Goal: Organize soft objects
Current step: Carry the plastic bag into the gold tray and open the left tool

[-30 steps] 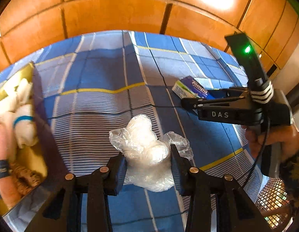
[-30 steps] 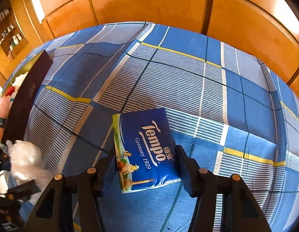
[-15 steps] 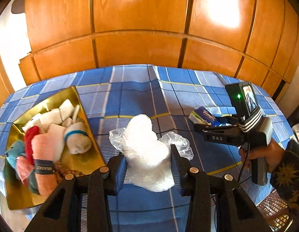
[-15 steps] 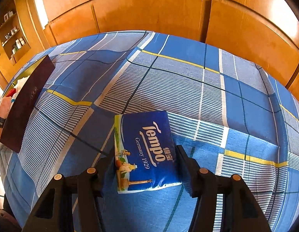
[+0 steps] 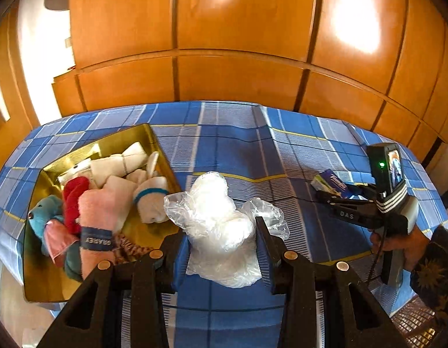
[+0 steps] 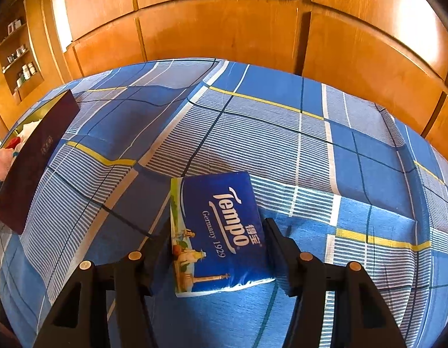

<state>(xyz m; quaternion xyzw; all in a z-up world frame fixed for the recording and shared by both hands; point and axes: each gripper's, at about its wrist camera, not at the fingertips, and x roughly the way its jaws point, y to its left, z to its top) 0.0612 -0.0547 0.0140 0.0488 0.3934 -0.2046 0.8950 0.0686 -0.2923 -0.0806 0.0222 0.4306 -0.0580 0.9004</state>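
A clear plastic bag of white soft goods [image 5: 221, 232] sits pinched between the narrowed jaws of the left gripper [image 5: 221, 249], carried above the blue checked cloth [image 5: 238, 150] and close to the right-hand edge of the gold tray [image 5: 79, 287]. By the look of it, this is the carrying step: the bag is picked up and not yet delivered. The next move calls for swinging it leftward over the tray's near wall and finding a gap before the jaws part.

That gap is scarce. The tray already holds a blue plush toy [image 5: 44, 214], a red item [image 5: 74, 200], a rolled pink towel [image 5: 100, 220] with a dark band, a white plush with a teal collar [image 5: 151, 200] and white rolled cloths [image 5: 119, 165]; the clearest gold floor shows at the near corner. The loose film of the bag could snag on the rim or on a jaw.

Across the cloth, the right gripper [image 6: 216, 249] hangs with its jaws about half open, astride a blue Tempo tissue pack [image 6: 218, 232] that lies on the bed; the left pad looks clear of it, the right one just beside its edge, so it seems not yet gripped. The tray's dark outer wall [image 6: 32, 159] stands well apart at that view's left. A hand [image 5: 403, 246] holds that gripper's handle.
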